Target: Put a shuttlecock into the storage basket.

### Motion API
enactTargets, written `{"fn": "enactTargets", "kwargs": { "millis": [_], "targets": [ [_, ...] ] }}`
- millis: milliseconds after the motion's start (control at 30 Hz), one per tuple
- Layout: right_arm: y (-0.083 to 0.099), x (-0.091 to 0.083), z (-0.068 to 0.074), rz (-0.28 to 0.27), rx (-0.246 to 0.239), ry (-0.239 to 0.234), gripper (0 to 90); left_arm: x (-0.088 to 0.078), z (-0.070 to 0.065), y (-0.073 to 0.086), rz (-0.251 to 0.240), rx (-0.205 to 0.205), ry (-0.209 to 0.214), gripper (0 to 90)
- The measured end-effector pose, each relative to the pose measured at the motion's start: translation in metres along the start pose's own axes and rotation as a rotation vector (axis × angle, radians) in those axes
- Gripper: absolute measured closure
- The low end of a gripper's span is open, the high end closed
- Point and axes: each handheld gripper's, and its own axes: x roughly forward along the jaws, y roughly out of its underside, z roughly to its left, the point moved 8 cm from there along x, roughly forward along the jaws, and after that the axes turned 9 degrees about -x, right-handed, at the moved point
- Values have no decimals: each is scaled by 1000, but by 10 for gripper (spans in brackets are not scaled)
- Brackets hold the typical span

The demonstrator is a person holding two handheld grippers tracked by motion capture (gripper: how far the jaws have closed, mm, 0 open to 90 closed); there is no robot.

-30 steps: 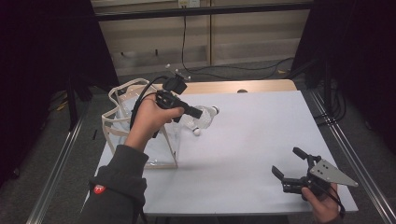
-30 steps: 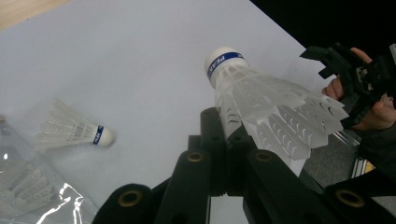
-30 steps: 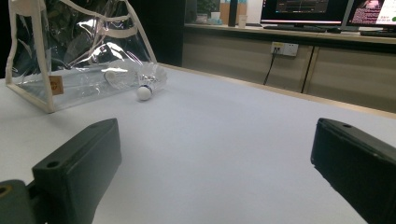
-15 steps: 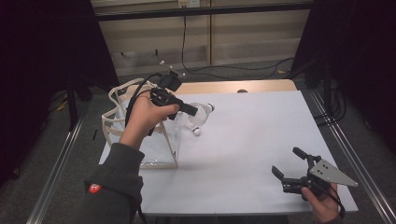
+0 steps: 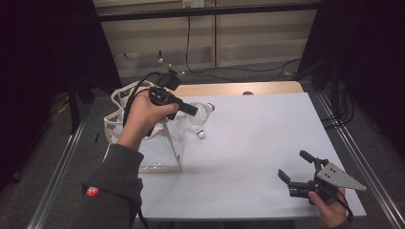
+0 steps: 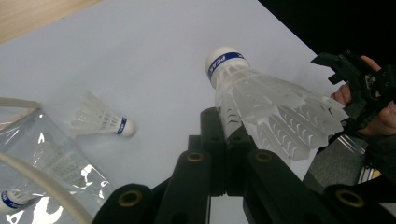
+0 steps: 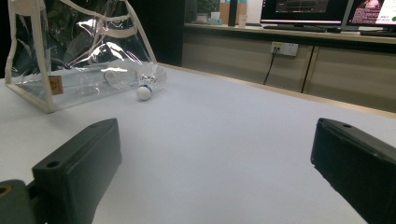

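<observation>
From the high view, the left hand-held gripper is hovering over the clear bag at the left edge of the white counter, clenching a shuttlecock by its skirt. A second shuttlecock is lying on the counter just beside the bag. The right hand-held gripper is resting near the front right corner, released and holding nothing.

In the left gripper view, the jaws are pinching the held shuttlecock at the skirt's edge, cork pointing away; the loose shuttlecock is lying beside the bag, and another seems to be sitting inside it.

In the right gripper view, the jaws are standing wide apart, facing the bag and the loose shuttlecock.

The step probably being attempted is bagging the shuttlecock: it is best to bring it squarely over the bag's mouth, grip kept light on the thin skirt, and let go low.
</observation>
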Motion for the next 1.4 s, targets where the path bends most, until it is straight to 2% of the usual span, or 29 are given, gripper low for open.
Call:
{"fn": "enactTargets", "kwargs": {
  "millis": [33, 233, 733, 1400],
  "targets": [
    [0, 0, 0, -1, 2, 1, 17, -1, 1, 0, 6, 10, -1, 900],
    [-1, 0, 0, -4, 10, 4, 17, -6, 3, -1, -2, -5, -11, 900],
    [0, 0, 0, 0, 0, 5, 17, -17, 6, -5, -6, 1, -39, 900],
    [-1, 0, 1, -1, 5, 7, 17, -29, 13, -7, -17, -16, -66, 900]
  ]
}}
